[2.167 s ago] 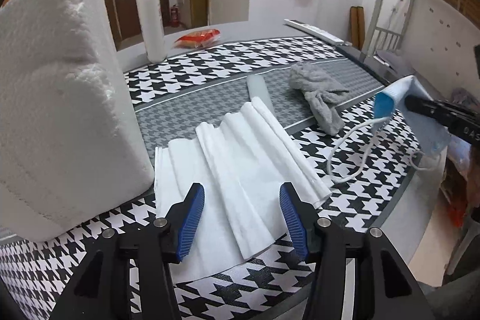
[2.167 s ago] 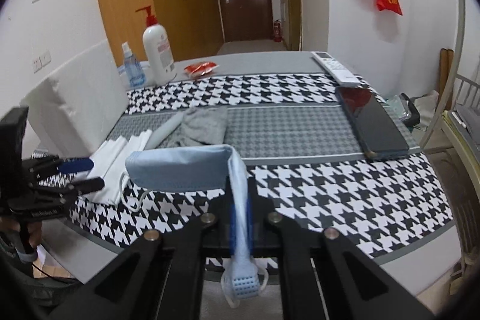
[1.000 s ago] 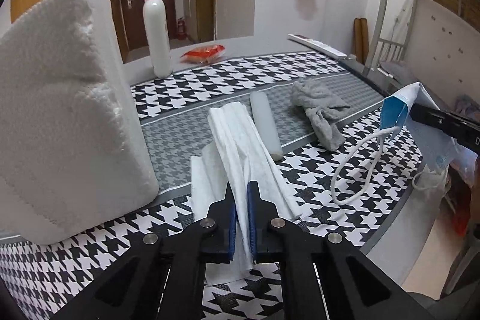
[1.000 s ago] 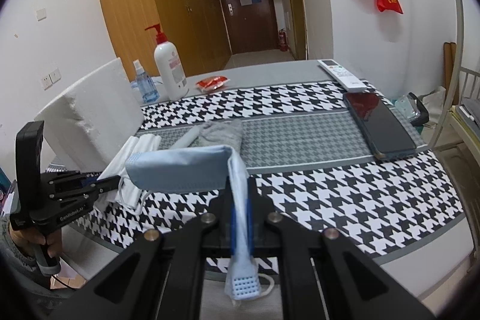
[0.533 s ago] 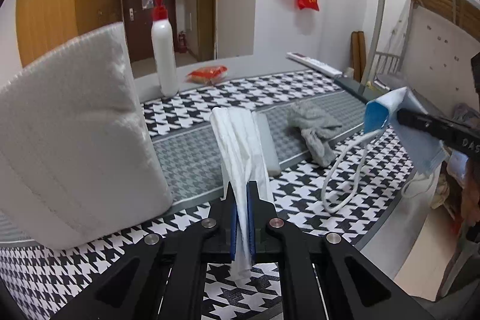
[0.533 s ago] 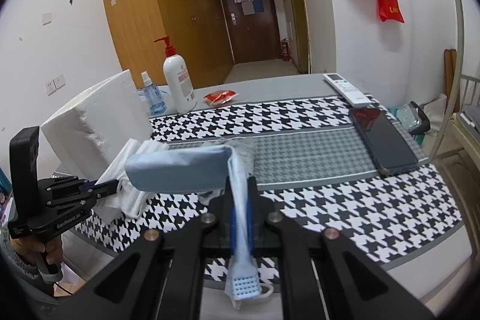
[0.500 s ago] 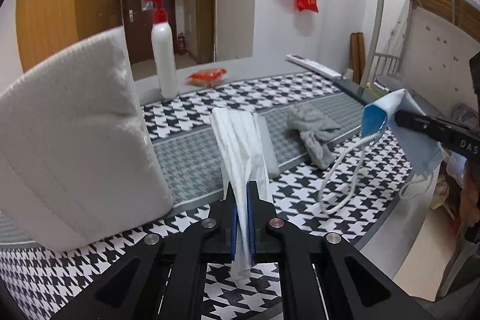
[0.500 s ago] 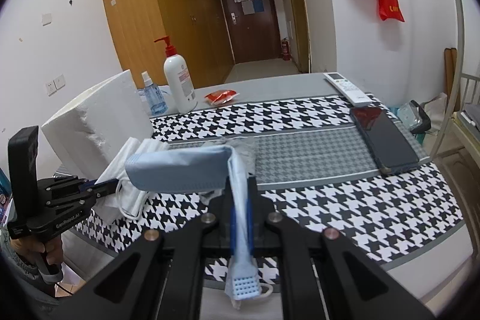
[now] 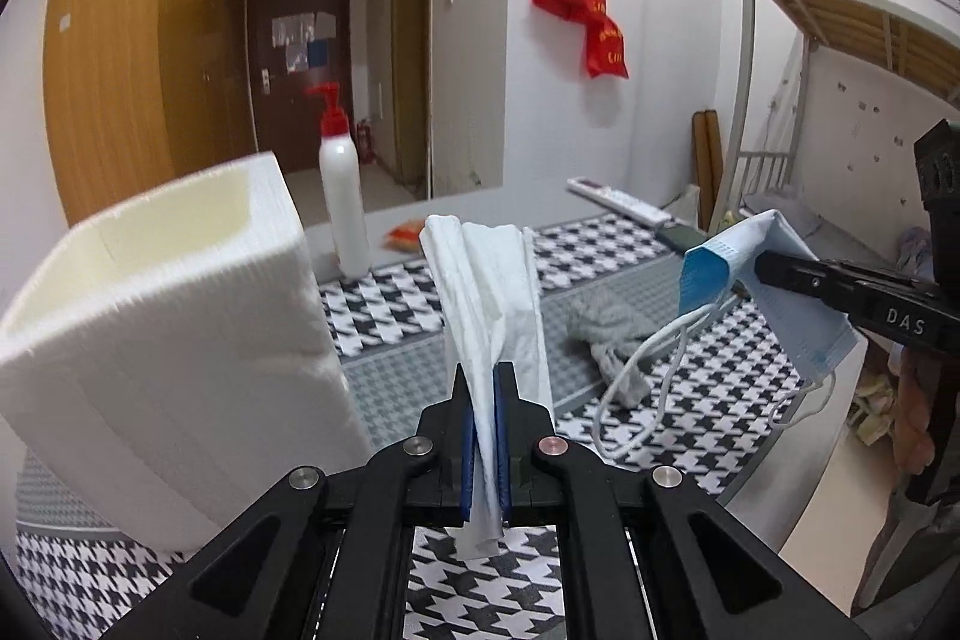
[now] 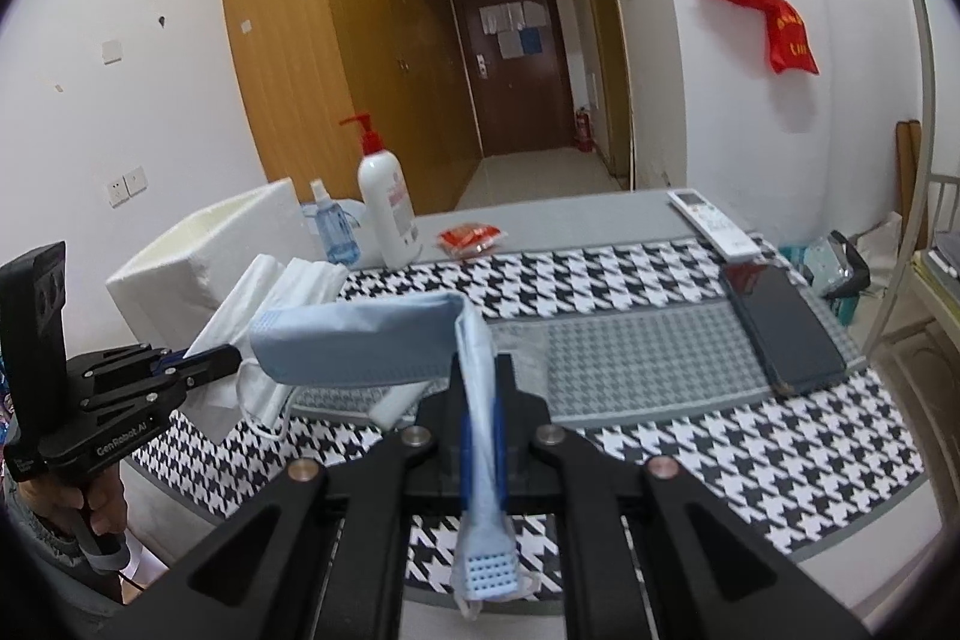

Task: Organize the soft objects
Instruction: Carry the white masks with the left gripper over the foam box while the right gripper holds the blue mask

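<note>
1. The left claw (image 9: 486,424) is clenched on a white face mask (image 9: 486,292), pinched near one short end; the rest of the mask stands up ahead of the jaws, clear of the worktop (image 9: 384,304).
2. The right claw (image 10: 480,436) is clenched on a blue face mask (image 10: 360,340), which folds over toward 9 o'clock in the right wrist view, with its ear loops dangling below.
3. In the left wrist view a white foam box (image 9: 180,316) stands at 9 o'clock, open at the top, just beside the white mask; it looks the likely bin for both.
4. A grey cloth (image 9: 606,334) lies crumpled on the worktop at about 3 o'clock from the white mask, not yet picked up.
5. Handling, as a judgement: both masks are very light, limp and pleated. They droop and swing from a single pinch, and the loops may snag on the box rim.
6. Where to hold: an edge pinch through all layers, as now, should do. The cloth is bulkier but equally soft, so take it at a raised fold near its middle.
7. A pump bottle (image 9: 342,196) stands behind the box, clear of the path.
</note>
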`<state>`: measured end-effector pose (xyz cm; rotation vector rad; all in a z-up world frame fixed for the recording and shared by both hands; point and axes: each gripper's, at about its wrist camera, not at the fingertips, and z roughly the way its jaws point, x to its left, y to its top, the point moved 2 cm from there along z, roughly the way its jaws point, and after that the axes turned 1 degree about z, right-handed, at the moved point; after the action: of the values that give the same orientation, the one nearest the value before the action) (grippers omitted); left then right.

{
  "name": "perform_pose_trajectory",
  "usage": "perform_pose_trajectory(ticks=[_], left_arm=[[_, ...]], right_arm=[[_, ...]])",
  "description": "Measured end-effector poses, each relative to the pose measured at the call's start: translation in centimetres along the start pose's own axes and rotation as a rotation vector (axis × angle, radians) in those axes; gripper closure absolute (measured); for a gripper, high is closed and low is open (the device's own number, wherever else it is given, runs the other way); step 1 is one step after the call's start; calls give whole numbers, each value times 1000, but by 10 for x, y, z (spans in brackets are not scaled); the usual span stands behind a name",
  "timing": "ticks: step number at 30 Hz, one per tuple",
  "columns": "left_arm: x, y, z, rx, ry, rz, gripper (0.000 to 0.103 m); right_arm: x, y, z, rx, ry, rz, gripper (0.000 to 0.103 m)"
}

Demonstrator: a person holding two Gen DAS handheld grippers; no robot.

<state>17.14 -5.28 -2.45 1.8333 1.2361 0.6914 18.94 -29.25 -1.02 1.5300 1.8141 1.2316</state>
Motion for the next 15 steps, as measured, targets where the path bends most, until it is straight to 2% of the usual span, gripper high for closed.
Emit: perform_pose_trajectory(ticks=[7, 12, 15], left_arm=[[2, 13, -11, -44, -8, -1, 97], [2, 21, -16, -65, -18, -3, 97], [4, 29, -22, -91, 0, 0, 97]], right_arm=[[12, 16, -4, -31, -2, -35, 95], [15, 31, -5, -54, 14, -8, 95], [19, 41, -8, -78, 16, -16, 95]])
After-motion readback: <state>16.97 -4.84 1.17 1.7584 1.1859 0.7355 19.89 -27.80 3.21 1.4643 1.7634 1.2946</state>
